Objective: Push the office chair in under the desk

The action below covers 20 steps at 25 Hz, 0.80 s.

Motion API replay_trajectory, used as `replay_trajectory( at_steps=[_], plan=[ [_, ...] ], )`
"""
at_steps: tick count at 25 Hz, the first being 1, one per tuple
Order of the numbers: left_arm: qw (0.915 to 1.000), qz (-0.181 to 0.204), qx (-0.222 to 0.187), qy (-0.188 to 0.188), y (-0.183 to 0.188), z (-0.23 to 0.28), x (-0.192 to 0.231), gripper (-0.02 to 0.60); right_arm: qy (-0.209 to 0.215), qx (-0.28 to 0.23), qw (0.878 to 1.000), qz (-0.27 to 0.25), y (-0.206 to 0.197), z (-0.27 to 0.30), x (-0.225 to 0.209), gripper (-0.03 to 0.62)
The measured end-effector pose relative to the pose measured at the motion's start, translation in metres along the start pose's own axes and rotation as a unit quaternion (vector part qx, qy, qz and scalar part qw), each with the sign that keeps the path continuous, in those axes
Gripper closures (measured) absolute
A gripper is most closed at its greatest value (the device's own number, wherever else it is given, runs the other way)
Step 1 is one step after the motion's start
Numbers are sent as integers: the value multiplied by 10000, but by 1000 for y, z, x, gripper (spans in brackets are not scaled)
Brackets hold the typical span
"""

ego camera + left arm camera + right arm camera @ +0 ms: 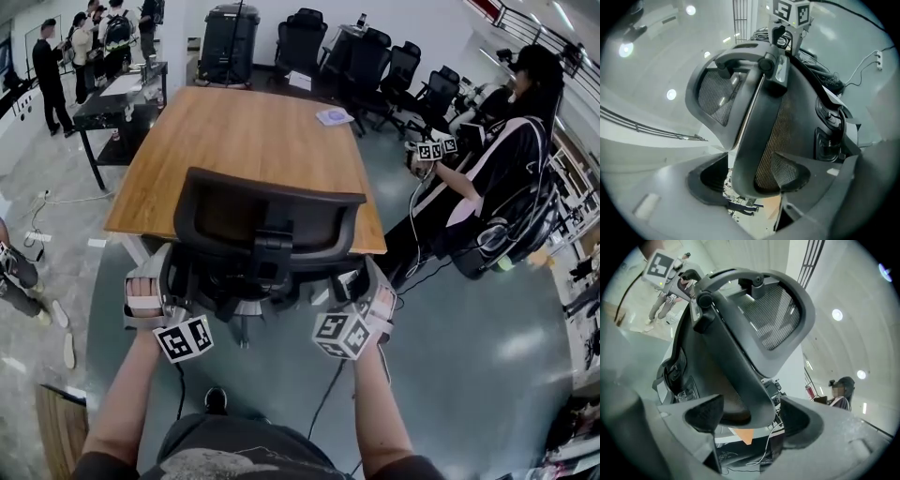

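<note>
- The chair (267,220) stands at the near end of the desk (244,141), with its backrest toward the person. From the head view the backrest top overlaps the desk's near edge. Whether they touch cannot be told.
- The desk lies at 12 o'clock from the chair. A small paper (335,116) sits near its far right corner.
- The left gripper (169,274) is at 8 o'clock of the backrest, by its left edge, and points level.
- In the left gripper view its jaws stand apart with the backrest's edge between them. One pad lies against the mesh side and the other stands clear.
- The right gripper (366,281) is at 4 o'clock, by the right edge.
- In the right gripper view its jaws are spread wide around that edge. The inner pad is at the backrest, with a gap at the outer pad.
- A seated person (506,169) at 2 o'clock also holds grippers.
- Spare chairs (375,66) stand at 1 o'clock beyond the desk.
</note>
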<state>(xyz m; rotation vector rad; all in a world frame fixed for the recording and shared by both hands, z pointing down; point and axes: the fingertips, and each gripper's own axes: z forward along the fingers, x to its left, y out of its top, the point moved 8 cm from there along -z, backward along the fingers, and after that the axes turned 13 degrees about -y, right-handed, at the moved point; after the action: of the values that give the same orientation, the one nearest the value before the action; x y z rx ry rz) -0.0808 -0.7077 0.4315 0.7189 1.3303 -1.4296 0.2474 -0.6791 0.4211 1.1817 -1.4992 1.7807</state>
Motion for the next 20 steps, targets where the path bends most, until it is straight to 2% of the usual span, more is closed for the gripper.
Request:
replay_trajectory(
  at_steps=[4, 7, 10, 12, 14, 16, 20],
  plan=[
    [9986, -526, -83, 75, 10, -32, 1, 299, -92, -367, 9978, 537, -1, -35, -3, 238],
    [9960, -864, -188, 157, 28, -53, -3, 356, 1, -525, 9966, 636, -4, -58, 3, 250],
    [9939, -1014, -254, 353, 51, -75, -6, 412, 151, -653, 9947, 784, -9, -76, 5, 263],
    [9920, -1139, -268, 474, 66, -92, -6, 459, 232, -767, 9925, 920, -11, -89, 0, 301],
    [9897, -1318, -262, 503, 78, -108, -8, 524, 336, -826, 9896, 1127, -15, -100, -8, 367],
    [9877, -1474, -217, 471, 87, -123, -15, 563, 442, -813, 9859, 1393, -21, -111, -14, 385],
    [9820, -1832, -120, 447, 102, -150, -27, 563, 558, -871, 9803, 1681, -31, -128, -25, 427]
  ],
)
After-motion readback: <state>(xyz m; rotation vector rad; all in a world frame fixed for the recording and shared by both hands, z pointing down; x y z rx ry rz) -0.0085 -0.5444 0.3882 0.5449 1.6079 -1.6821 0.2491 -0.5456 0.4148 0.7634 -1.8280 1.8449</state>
